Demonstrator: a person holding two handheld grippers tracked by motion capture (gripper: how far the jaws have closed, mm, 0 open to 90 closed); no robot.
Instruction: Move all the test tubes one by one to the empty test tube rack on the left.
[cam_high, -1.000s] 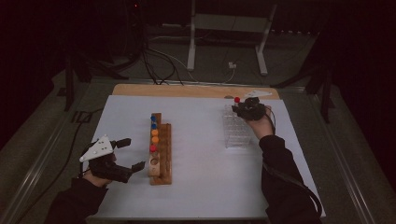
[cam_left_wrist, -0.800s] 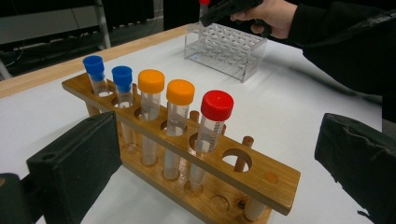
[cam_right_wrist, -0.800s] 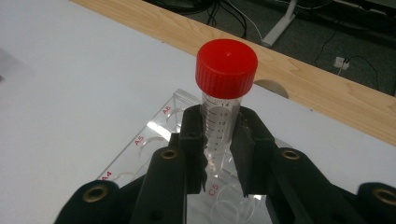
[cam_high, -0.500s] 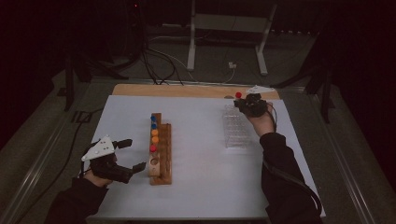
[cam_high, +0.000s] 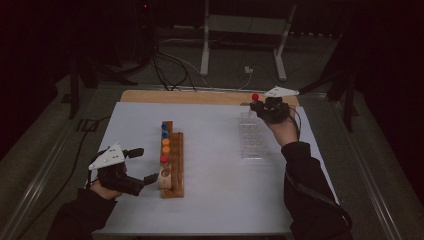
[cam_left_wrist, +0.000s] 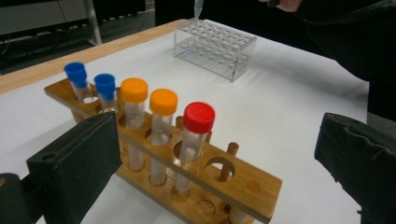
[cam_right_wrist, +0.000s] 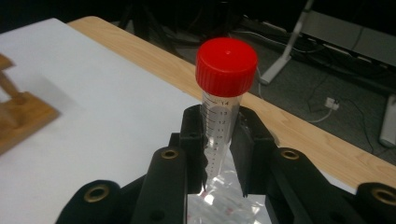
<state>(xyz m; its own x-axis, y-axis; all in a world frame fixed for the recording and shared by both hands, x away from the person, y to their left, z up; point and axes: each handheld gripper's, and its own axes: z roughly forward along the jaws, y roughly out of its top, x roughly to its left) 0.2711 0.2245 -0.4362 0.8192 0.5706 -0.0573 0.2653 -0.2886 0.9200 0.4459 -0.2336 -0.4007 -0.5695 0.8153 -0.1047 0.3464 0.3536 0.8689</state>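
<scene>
My right gripper (cam_right_wrist: 219, 135) is shut on a clear graduated tube with a red cap (cam_right_wrist: 226, 63), which stands upright between the jaws. From above, that red-capped tube (cam_high: 255, 97) hangs over the far end of the clear plastic rack (cam_high: 251, 137), and its pointed tip (cam_left_wrist: 198, 7) is above the rack. My left gripper (cam_high: 145, 165) is open beside the near end of the wooden rack (cam_high: 174, 167) and holds nothing. The wooden rack (cam_left_wrist: 243, 186) carries two blue-capped tubes (cam_left_wrist: 105, 85), two orange-capped ones (cam_left_wrist: 163, 101) and a red-capped one (cam_left_wrist: 199, 116).
A white sheet (cam_high: 215, 200) covers the table, with a bare wooden strip (cam_high: 190, 96) along its far edge. The wooden rack has free holes (cam_left_wrist: 220, 169) at its near end. Cables and a metal stand (cam_high: 207, 45) lie on the floor beyond the table.
My right hand has risen with the red-capped tube, lifting it above the clear rack. The left hand has stayed in place.
</scene>
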